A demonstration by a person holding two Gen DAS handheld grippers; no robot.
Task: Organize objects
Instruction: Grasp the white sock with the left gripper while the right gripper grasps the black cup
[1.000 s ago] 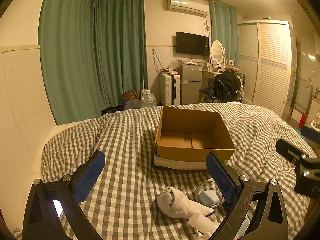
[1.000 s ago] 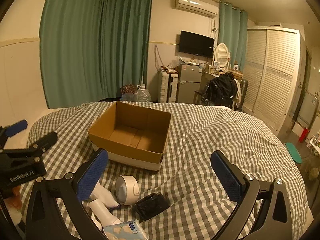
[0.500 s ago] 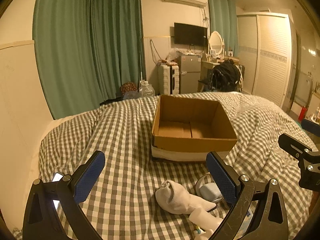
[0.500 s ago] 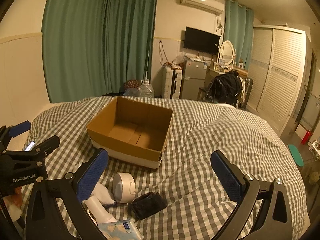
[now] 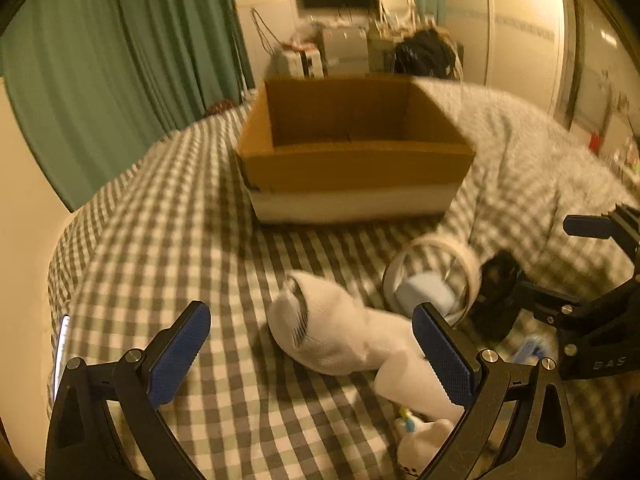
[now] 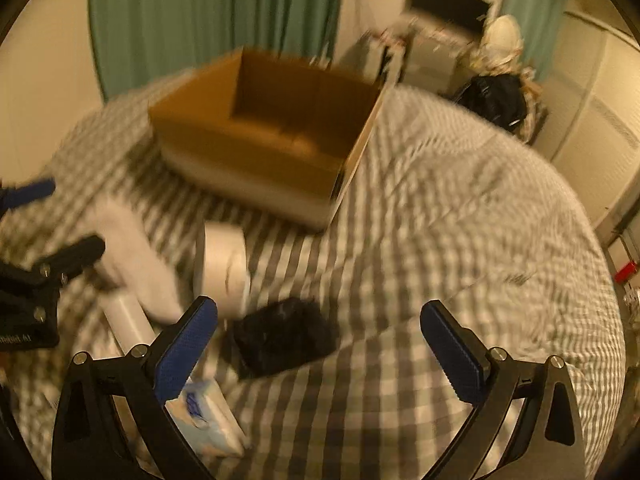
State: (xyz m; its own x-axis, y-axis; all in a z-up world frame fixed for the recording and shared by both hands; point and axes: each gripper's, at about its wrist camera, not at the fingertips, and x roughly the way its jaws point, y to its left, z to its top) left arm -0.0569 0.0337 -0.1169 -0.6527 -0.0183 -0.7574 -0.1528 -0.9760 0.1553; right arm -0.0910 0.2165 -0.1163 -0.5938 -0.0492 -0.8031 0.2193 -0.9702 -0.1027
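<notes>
Ahead of both sets of fingers, on the checked bedspread [image 5: 168,240]: open cardboard box [image 5: 352,148], seemingly empty, light but stiff-walled; a place to drop things into, not something to lift.

Between the spread fingers of the left gripper [image 5: 316,354]: white sock [image 5: 332,332], soft and limp, certain to fold and dangle; best pinched mid-body where the cloth bunches thickest.

Just beyond the left gripper's right finger: tape roll [image 5: 436,268] on its edge, rigid, likely to roll; best taken across the band. Just nearer than that finger: white bottle [image 6: 124,320], smooth and probably slippery.

Between the wide-apart fingers of the right gripper [image 6: 320,344], toward its left one: black pouch [image 6: 284,336], squashy and light, easy anywhere across its width. Under that left finger: tissue pack [image 6: 208,420], crinkly, yielding.

Both grippers empty, nothing pinched. Heavy blur; finer detail unclear.
</notes>
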